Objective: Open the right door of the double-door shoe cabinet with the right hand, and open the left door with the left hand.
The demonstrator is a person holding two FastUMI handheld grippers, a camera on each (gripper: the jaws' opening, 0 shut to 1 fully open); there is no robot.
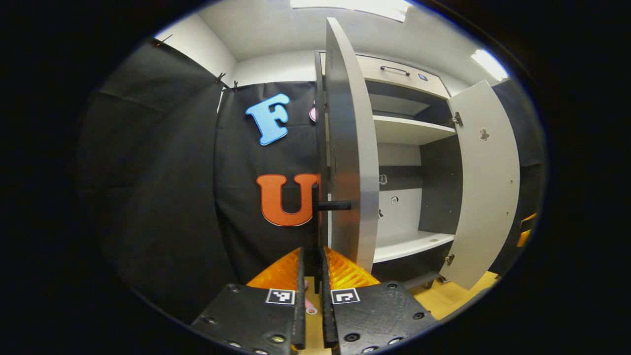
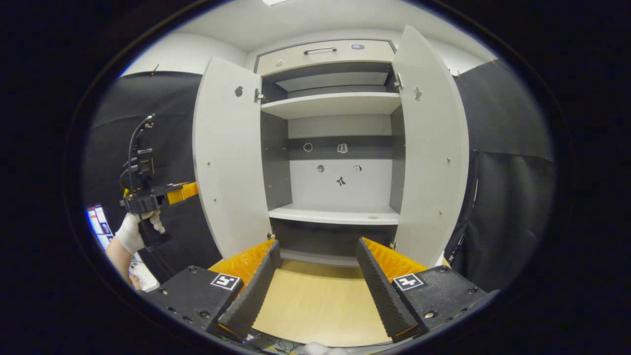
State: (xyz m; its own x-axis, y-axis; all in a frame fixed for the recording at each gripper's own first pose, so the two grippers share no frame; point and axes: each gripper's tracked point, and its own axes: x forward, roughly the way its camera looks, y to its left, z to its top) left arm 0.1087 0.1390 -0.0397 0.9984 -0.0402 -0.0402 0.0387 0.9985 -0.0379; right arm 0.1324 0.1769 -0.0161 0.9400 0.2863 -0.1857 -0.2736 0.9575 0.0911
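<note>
2 doors swung wide, left door (image 1: 347, 148) edge-on just beyond left gripper (image 1: 311, 268), fingers nearly together below its handle (image 1: 334, 205), right gripper (image 2: 315, 268) spread, facing open cabinet (image 2: 335, 108), right door (image 2: 429, 148) far right.

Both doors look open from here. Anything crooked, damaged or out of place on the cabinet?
Nothing stands out. The left door and right door both hang open and straight on their hinges, and the shelves sit level and bare. The left hand-held gripper is nearly closed beside the left door's edge.

no readable text, labels, brands or numbers on the cabinet (image 2: 335, 128) or doors
</note>
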